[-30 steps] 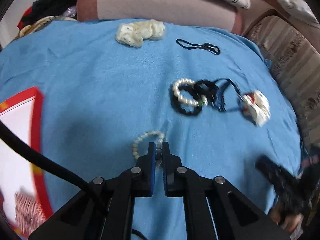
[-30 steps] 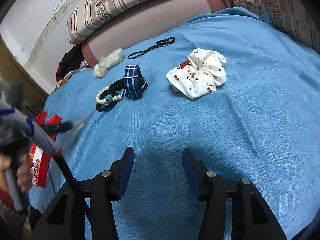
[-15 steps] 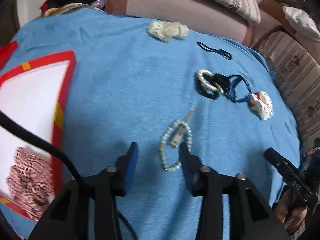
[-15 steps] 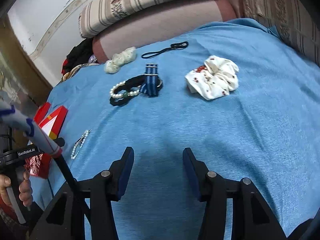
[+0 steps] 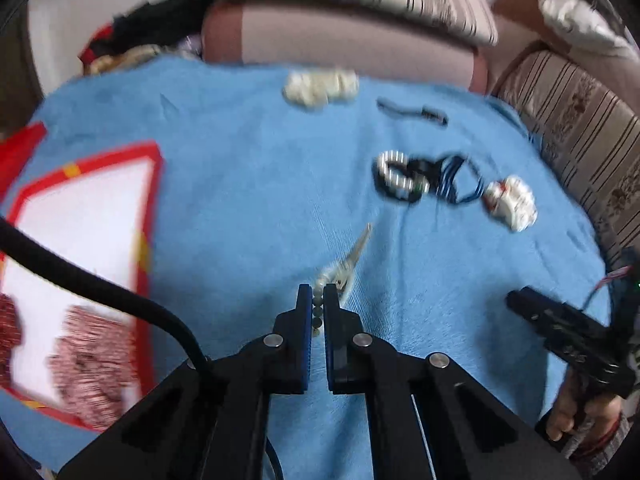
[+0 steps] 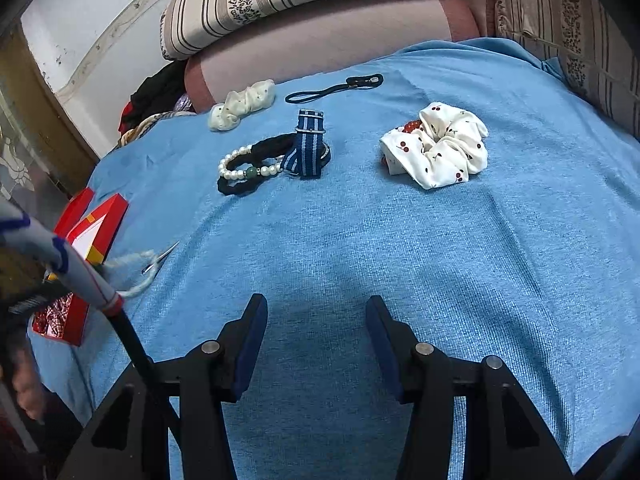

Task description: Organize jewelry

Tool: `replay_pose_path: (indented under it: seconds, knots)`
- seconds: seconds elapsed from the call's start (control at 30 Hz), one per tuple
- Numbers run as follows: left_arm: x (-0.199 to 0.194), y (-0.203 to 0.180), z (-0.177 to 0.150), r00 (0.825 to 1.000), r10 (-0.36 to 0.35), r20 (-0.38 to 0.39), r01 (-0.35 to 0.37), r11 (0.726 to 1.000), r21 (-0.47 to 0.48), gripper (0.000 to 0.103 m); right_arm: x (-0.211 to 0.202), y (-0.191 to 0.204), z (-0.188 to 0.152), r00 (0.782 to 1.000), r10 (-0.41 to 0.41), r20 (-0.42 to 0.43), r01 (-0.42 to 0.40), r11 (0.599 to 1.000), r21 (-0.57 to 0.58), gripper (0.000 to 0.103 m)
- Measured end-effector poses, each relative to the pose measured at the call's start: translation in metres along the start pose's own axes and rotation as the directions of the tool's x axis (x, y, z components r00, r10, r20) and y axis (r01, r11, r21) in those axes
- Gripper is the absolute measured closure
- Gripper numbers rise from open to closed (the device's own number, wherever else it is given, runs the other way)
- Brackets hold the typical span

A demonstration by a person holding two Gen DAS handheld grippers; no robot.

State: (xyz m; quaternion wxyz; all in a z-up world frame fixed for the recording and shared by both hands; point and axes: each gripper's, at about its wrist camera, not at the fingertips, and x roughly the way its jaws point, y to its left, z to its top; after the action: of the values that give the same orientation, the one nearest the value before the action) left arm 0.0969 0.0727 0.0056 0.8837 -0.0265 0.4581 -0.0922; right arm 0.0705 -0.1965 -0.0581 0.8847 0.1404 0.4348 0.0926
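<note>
The left hand-held gripper [image 5: 318, 294], which stood open around the bead bracelet [image 5: 320, 304] half a second ago, has just been closing and now pinches the bracelet's strand between its pads. The bracelet, flat on the blue cover [image 5: 248, 208] then, now trails from the fingers, with the metal clip [image 5: 354, 256] just beyond.

text: none legible | labels: none | right gripper [image 5: 568, 340] marking: too blurred to read
</note>
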Motion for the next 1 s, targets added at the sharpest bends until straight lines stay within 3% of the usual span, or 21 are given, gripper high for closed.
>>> replay_pose_path:
  seconds: [0.2, 0.4, 0.5, 0.63, 0.7, 0.77, 0.8, 1.0]
  knots:
    - [-0.041, 0.019, 0.001, 0.997, 0.005, 0.073, -0.002, 0.999, -0.041, 0.098, -0.001, 0.034, 0.023, 0.991, 0.135, -0.01, -0.136, 0.99, -0.042, 0.048]
    - [-0.049, 0.037, -0.006, 0.996, -0.003, 0.084, 0.011, 0.995, -0.102, 0.098, 0.037, 0.1, 0.049, 0.946, 0.301, -0.117, -0.314, 0.944, -0.105, 0.048]
    - [-0.051, 0.044, -0.007, 0.996, -0.011, 0.087, 0.021, 0.993, -0.116, 0.098, 0.066, 0.122, 0.048, 0.931, 0.316, -0.182, -0.337, 0.937, -0.095, 0.048]
    - [-0.052, 0.052, -0.009, 0.996, -0.01, 0.091, 0.022, 0.991, -0.129, 0.098, 0.1, 0.139, 0.041, 0.941, 0.235, -0.243, -0.264, 0.96, -0.096, 0.048]
    - [-0.053, 0.057, -0.01, 0.996, -0.005, 0.094, 0.018, 0.991, -0.135, 0.098, 0.111, 0.143, 0.041, 0.954, 0.19, -0.232, -0.216, 0.972, -0.091, 0.053]
    - [-0.054, 0.063, -0.012, 0.995, -0.005, 0.095, 0.019, 0.988, -0.151, 0.098, 0.115, 0.146, 0.042, 0.957, 0.175, -0.232, -0.203, 0.974, -0.104, 0.088]
    - [-0.055, 0.065, -0.013, 0.995, -0.004, 0.096, 0.019, 0.987, -0.159, 0.098, 0.115, 0.146, 0.043, 0.949, 0.201, -0.242, -0.228, 0.97, -0.086, 0.091]
    - [-0.074, 0.092, -0.014, 0.992, -0.001, 0.125, 0.027, 0.978, -0.207, 0.098, 0.081, 0.163, 0.05, 0.958, 0.219, -0.188, -0.249, 0.955, -0.159, 0.092]
